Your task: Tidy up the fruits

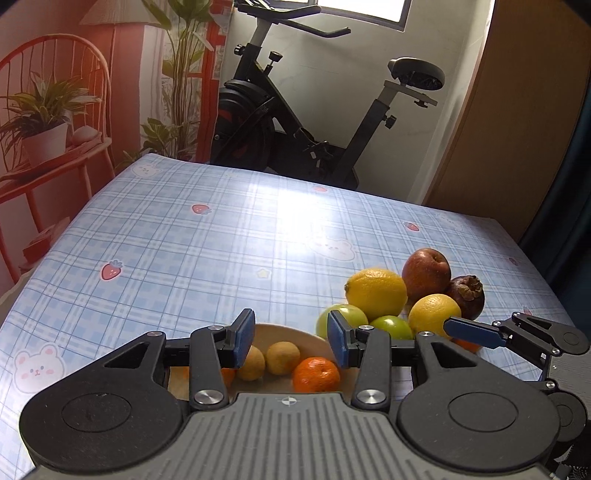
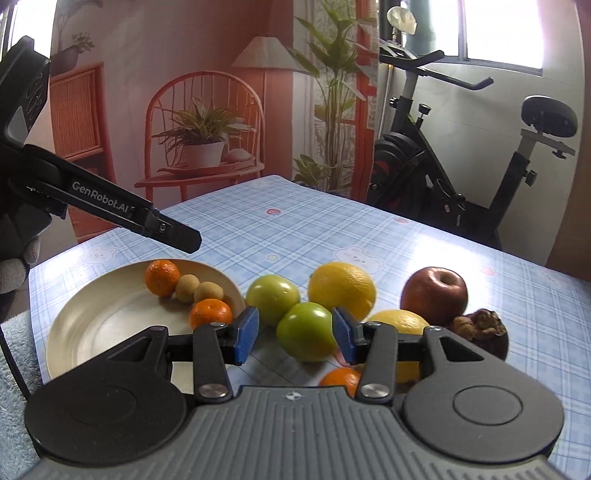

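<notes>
**Room around the bench**

Bench (image 1: 184, 240) w/ blue plaid cloth, strawberry & bear prints. Landmark = exercise bike (image 1: 295, 122), black, standing just behind bench's far edge. Above bike: bright window (image 1: 360, 9). Left of bike: printed backdrop (image 2: 147, 92) showing red chair w/ potted plant, lampshade, tall leafy plant. Right of bike: brown wood panel (image 1: 517, 110), then dark blue curtain (image 1: 569, 203) at the frame edge.

A black exercise bike (image 1: 295, 110) stands under a bright window (image 2: 502, 33) beside a coral printed backdrop (image 2: 166, 55).
</notes>
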`<control>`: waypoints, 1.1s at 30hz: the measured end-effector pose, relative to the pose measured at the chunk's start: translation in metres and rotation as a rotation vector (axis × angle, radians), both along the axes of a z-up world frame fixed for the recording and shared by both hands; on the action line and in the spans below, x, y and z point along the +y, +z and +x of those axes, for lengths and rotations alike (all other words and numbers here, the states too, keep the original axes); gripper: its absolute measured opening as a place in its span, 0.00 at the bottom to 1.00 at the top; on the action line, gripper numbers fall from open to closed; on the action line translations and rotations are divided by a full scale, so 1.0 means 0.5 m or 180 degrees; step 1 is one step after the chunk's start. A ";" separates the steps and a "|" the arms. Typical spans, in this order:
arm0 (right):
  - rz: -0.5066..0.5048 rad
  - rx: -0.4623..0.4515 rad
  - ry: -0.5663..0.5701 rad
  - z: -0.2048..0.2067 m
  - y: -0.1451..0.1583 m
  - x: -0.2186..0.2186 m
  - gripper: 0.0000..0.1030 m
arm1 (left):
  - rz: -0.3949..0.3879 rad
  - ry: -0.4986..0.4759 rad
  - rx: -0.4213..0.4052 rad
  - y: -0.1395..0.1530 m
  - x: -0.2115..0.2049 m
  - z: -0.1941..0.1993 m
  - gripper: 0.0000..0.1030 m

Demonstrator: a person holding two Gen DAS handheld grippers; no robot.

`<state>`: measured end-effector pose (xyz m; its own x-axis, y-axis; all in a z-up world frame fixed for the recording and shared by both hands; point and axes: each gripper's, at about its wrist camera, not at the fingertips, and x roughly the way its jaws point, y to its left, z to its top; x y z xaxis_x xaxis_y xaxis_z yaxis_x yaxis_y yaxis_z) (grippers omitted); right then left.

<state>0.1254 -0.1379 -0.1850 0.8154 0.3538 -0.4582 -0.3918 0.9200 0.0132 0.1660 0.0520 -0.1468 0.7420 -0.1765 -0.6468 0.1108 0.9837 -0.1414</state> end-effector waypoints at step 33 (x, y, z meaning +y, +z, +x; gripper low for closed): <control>0.0200 0.0106 -0.0227 -0.011 -0.050 -0.180 0.46 | 0.0045 -0.0505 0.0361 -0.067 -0.247 0.010 0.39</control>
